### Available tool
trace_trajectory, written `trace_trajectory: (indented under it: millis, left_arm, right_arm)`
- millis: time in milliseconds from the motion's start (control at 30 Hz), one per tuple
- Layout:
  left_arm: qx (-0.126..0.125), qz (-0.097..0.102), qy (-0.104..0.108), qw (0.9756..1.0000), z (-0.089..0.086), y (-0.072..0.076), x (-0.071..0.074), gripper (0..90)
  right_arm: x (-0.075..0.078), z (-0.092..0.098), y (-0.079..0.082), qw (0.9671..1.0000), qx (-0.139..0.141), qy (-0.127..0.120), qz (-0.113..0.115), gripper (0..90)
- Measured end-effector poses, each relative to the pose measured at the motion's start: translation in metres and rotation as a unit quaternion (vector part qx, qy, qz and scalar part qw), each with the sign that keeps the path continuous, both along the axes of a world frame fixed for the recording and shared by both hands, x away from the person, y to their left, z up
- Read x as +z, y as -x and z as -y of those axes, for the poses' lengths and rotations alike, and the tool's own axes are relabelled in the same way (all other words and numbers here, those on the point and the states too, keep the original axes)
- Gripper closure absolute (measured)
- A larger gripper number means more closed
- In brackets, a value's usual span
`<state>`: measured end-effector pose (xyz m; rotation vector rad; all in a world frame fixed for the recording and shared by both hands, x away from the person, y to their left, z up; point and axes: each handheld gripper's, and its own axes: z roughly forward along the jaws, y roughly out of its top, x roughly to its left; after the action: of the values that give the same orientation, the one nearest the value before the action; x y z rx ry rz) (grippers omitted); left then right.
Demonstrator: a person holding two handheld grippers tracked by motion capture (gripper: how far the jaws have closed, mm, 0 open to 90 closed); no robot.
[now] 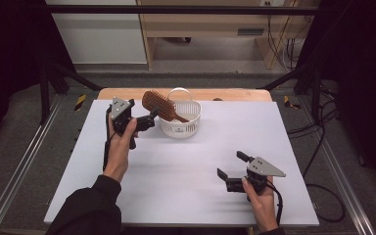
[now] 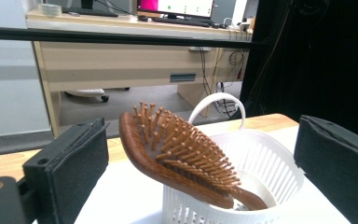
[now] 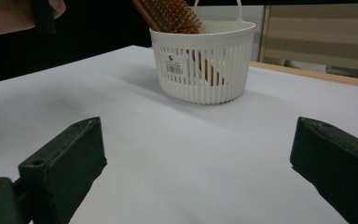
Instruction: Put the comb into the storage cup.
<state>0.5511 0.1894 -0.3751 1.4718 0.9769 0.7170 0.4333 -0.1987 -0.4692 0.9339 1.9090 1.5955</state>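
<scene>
hairbrush point(image 1: 159, 105) leans half out of the basket point(image 1: 190, 128) and could tip it, with both the left gripper point(image 1: 151, 119) and right gripper point(image 1: 228, 170) spread apart, holding nothing.

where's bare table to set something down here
Free: the wide stretch of the white table top between the white slatted plastic basket and the right gripper, plus the far right corner beyond it. Crowded: the far left middle, where the open left gripper sits beside the brown wooden hairbrush leaning out of the basket.
</scene>
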Motion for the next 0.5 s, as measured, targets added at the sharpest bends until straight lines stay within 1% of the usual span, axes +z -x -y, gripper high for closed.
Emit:
trace_trajectory:
  millis: [300, 500]
  left_arm:
    - [-0.003, 0.007, 0.010, 0.9999, -0.0017, 0.0068, 0.0002, 2.6]
    - [-0.004, 0.006, 0.009, 0.9999, -0.0045, 0.0086, 0.0002, 2.6]
  right_arm:
    - [0.0002, 0.0000, 0.0003, 1.0000, -0.002, 0.001, 0.001, 3.7]
    - [-0.0001, -0.0007, 0.0003, 1.0000, -0.004, 0.000, 0.004, 3.6]
